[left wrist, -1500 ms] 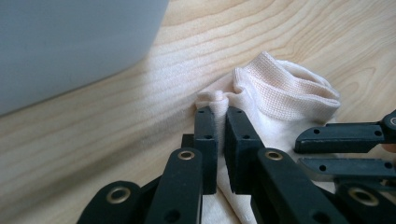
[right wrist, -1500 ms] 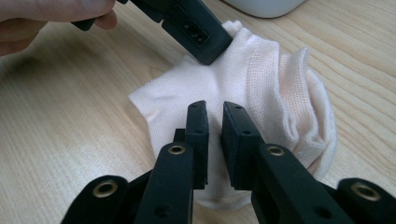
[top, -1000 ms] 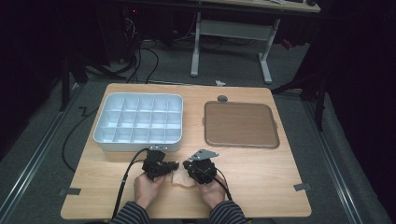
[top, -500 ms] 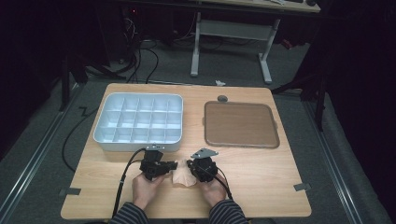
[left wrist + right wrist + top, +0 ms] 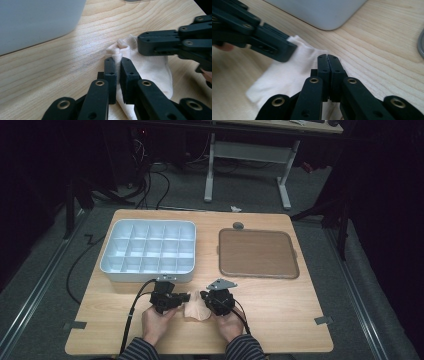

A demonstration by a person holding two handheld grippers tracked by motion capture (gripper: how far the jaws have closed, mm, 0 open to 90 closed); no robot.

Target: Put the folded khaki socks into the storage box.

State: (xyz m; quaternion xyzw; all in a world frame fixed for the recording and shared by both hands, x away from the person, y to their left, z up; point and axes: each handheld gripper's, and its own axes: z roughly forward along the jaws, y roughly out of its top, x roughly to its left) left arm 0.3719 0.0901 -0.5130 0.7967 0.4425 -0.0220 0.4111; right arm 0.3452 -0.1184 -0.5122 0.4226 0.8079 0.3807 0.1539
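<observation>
Little has shifted since a second ago — left gripper [image 5: 118,65] and right gripper [image 5: 328,60] both stay clamped on the sock [image 5: 196,306], so uneven pulling could slip the thin fabric out.

Both striped-sleeved forearms come in over the table's near edge, close together. The left gripper [image 5: 176,298] points toward the right gripper [image 5: 209,300], tips near each other. The left jaws pinch a cream sock [image 5: 152,71]; the right jaws are pressed together.

No text, label, brand, number or sign can be read on anything in these views.
</observation>
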